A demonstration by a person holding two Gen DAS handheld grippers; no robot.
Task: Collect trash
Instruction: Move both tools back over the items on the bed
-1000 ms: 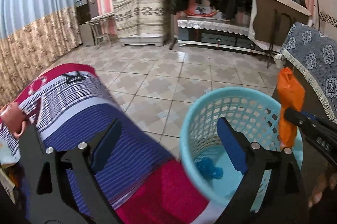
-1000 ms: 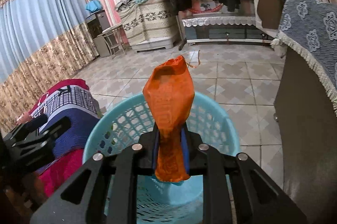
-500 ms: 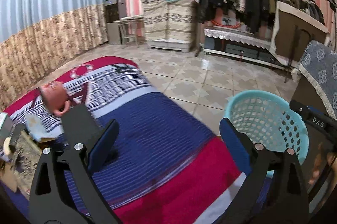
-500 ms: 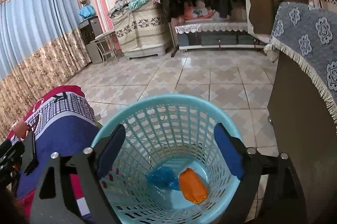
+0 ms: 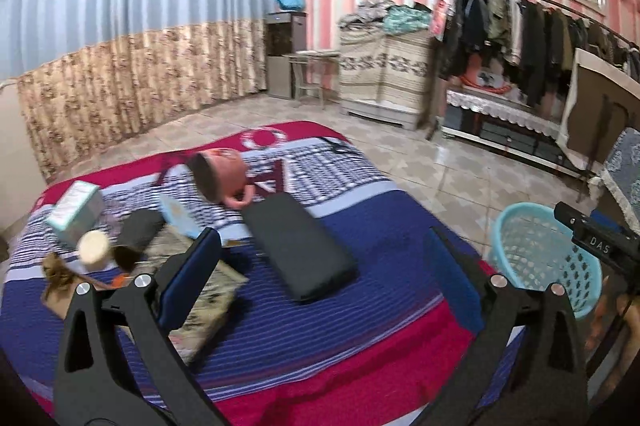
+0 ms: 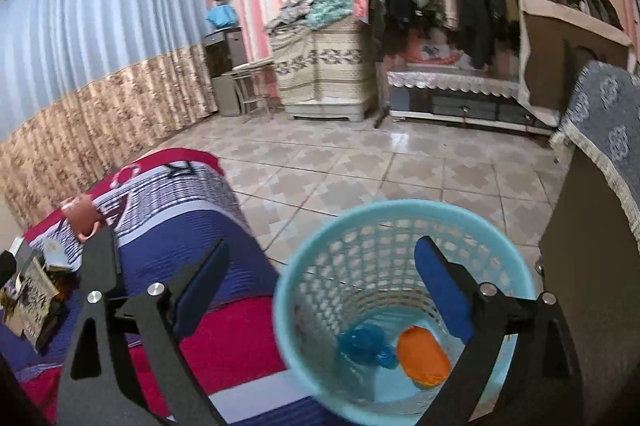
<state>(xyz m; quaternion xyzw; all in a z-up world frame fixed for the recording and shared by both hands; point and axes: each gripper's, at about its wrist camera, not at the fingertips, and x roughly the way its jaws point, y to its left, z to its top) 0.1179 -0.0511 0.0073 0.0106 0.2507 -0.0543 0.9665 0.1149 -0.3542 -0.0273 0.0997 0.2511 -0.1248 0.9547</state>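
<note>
A light blue perforated trash basket point(image 6: 404, 222) stands on the floor beside the bed; it also shows in the left wrist view point(image 5: 520, 218). An orange wrapper point(image 6: 423, 356) and a crumpled blue piece point(image 6: 366, 344) lie at its bottom. My right gripper point(image 6: 320, 290) is open and empty, above the basket's near left rim. My left gripper point(image 5: 320, 262) is open and empty over the striped blanket point(image 5: 360, 338). A brown crumpled scrap point(image 5: 58, 272) lies at the left of the bed.
On the blanket lie a black case point(image 5: 300, 246), a pink mug point(image 5: 222, 176), a teal box point(image 5: 76, 212), a cream-lidded cylinder point(image 5: 94, 248) and a printed book point(image 5: 208, 290). A dark cabinet with a patterned cloth point(image 6: 604, 186) stands right of the basket. Tiled floor point(image 6: 360, 166) lies beyond.
The right gripper opened and dropped the orange wrapper into the basket, then shifted left. The left gripper swung left, from the basket to over the cluttered bed.
</note>
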